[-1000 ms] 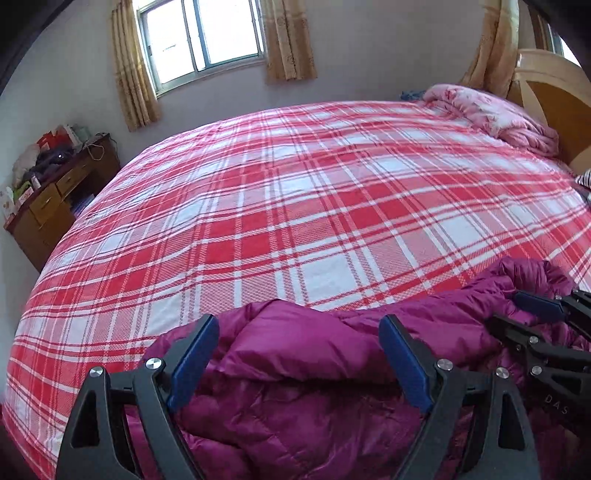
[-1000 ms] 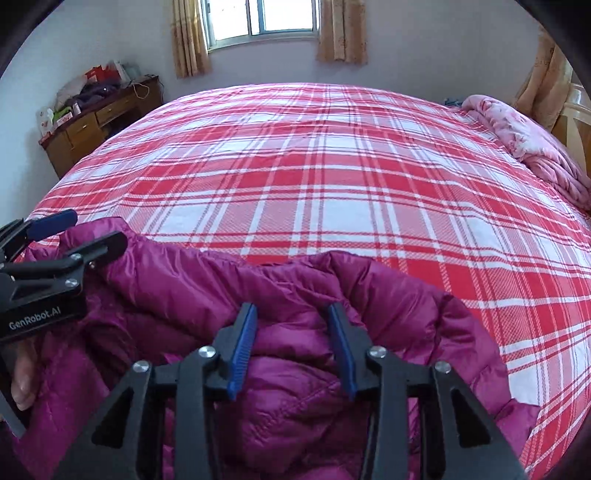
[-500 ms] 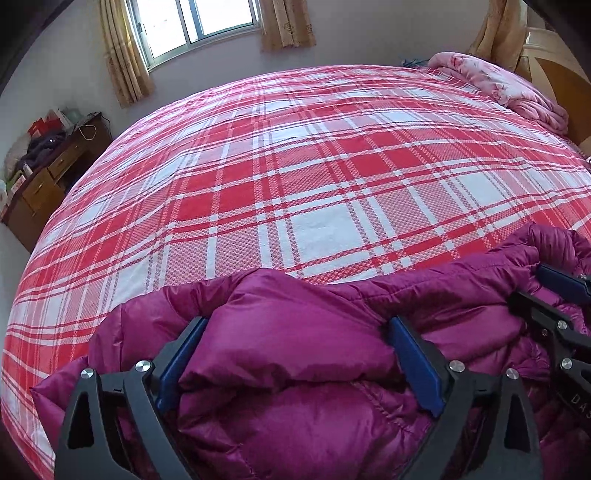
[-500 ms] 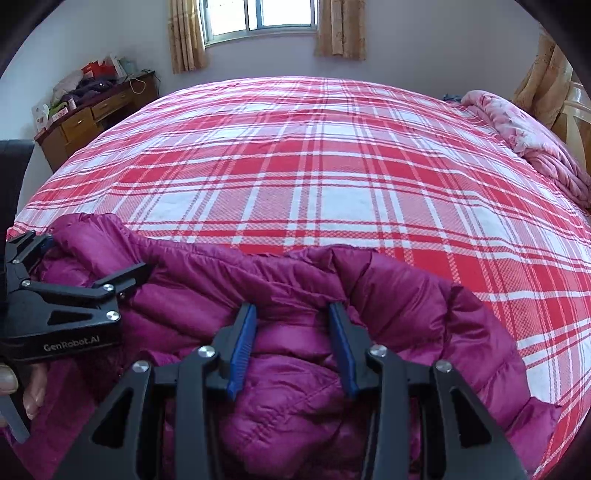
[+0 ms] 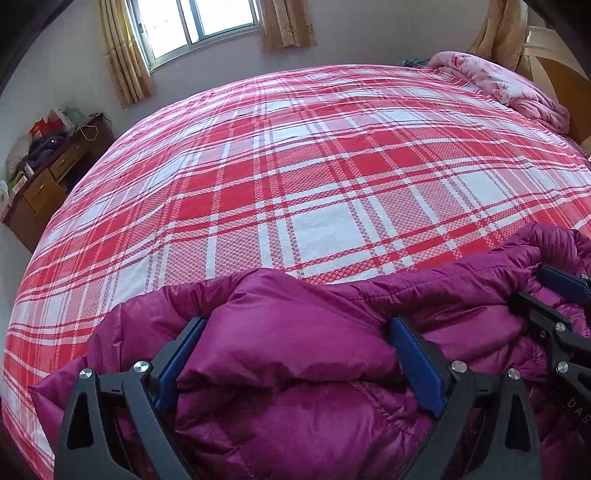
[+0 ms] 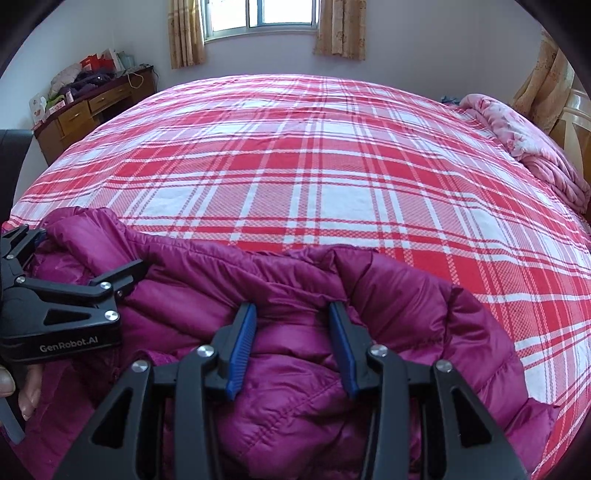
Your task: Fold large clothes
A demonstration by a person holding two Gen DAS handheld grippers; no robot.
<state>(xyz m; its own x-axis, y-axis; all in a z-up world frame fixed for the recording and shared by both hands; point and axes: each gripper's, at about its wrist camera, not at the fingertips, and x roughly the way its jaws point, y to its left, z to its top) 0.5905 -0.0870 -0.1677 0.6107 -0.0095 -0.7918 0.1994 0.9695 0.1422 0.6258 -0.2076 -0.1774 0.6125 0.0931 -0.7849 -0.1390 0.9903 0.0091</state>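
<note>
Left gripper (image 5: 295, 354): we hold its jaws spread wide, a puffy fold of the magenta down jacket (image 5: 295, 406) bulging between the blue pads (image 5: 417, 365); the fabric touches both, though we cannot tell whether they press it.
Right gripper (image 6: 291, 343): we keep it partly closed, pads pinching a ridge of the same jacket.
Jacket: it lies bunched on the near edge of the bed, directly under and ahead of both grippers, its far hem just past the fingertips.
Hand (image 6: 22, 391): fingertips show at the left rim of the right wrist view, under the left gripper's body.
Bedspread (image 5: 314, 177): red and white plaid, flat, reaching from the jacket to the far wall.
Pink quilt (image 6: 524, 147): heaped at the far right, by a wooden headboard (image 5: 561, 85).
Desk (image 6: 92, 107): cluttered, far left.
Window (image 6: 258, 14): with curtains, on the back wall.
</note>
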